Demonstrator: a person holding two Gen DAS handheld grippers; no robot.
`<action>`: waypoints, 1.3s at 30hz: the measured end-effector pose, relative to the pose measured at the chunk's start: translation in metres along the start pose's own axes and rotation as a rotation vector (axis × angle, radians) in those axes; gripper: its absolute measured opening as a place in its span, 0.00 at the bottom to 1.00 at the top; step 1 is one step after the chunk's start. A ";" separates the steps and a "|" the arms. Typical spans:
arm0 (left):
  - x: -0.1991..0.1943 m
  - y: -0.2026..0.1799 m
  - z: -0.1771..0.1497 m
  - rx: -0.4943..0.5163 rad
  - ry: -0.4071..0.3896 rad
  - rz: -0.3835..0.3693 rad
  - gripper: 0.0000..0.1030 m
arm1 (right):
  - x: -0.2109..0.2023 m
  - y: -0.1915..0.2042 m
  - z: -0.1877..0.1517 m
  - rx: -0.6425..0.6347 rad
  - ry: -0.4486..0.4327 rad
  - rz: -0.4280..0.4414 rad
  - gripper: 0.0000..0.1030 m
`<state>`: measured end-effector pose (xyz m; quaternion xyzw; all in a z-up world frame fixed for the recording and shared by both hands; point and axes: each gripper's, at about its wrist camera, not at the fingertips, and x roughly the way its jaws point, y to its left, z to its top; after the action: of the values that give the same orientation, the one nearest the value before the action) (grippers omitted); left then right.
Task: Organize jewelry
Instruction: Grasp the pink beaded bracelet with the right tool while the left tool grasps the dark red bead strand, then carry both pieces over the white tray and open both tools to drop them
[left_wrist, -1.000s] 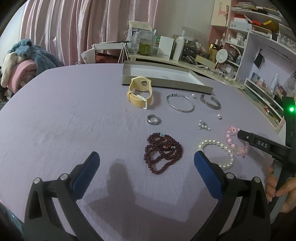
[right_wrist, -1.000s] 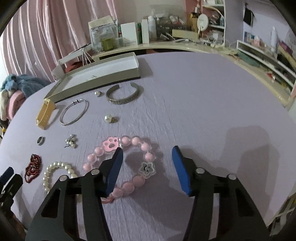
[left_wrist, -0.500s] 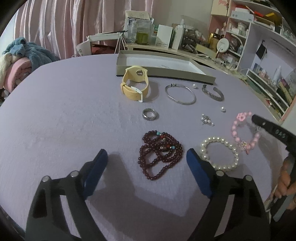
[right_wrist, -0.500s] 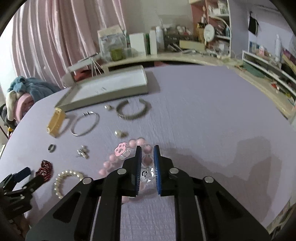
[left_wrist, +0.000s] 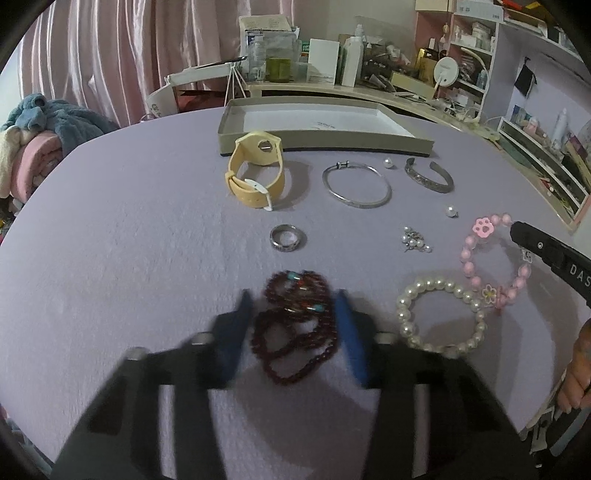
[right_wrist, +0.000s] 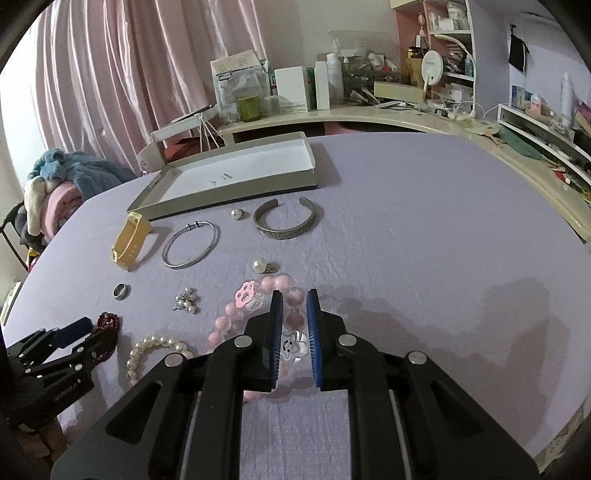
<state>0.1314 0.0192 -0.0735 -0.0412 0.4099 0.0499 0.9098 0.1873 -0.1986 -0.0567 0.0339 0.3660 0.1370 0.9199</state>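
On a lilac-covered table (right_wrist: 424, 229), backed by pink curtains (right_wrist: 110, 74) and cluttered shelves, jewelry lies spread before an open shallow box (right_wrist: 236, 173) near the far edge. The right gripper (right_wrist: 295, 312), low over the table's near right part, has its blue pads pinched on a pink bead bracelet (right_wrist: 258, 295). The left gripper (left_wrist: 295, 314), blurred, brackets a dark red bead bracelet (left_wrist: 295, 325) at the near middle, pads narrowed but grip unclear.

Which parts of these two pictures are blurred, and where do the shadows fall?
Left wrist view: the left gripper is smeared by motion blur around the dark red beads, while the silver ring is sharp. Right wrist view: the right gripper is crisp, and soft shadows lie on the purple cloth to its right.
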 end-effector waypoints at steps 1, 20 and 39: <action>0.000 0.000 0.000 0.001 -0.001 -0.001 0.23 | 0.000 0.000 0.000 0.000 -0.001 0.002 0.13; -0.059 0.031 0.040 -0.036 -0.121 -0.177 0.04 | -0.051 0.006 0.046 -0.054 -0.172 0.057 0.13; -0.118 0.035 0.196 0.053 -0.298 -0.207 0.04 | -0.053 0.017 0.146 -0.132 -0.273 0.092 0.13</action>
<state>0.1953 0.0697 0.1433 -0.0514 0.2653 -0.0493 0.9615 0.2469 -0.1913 0.0878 0.0084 0.2257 0.1970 0.9540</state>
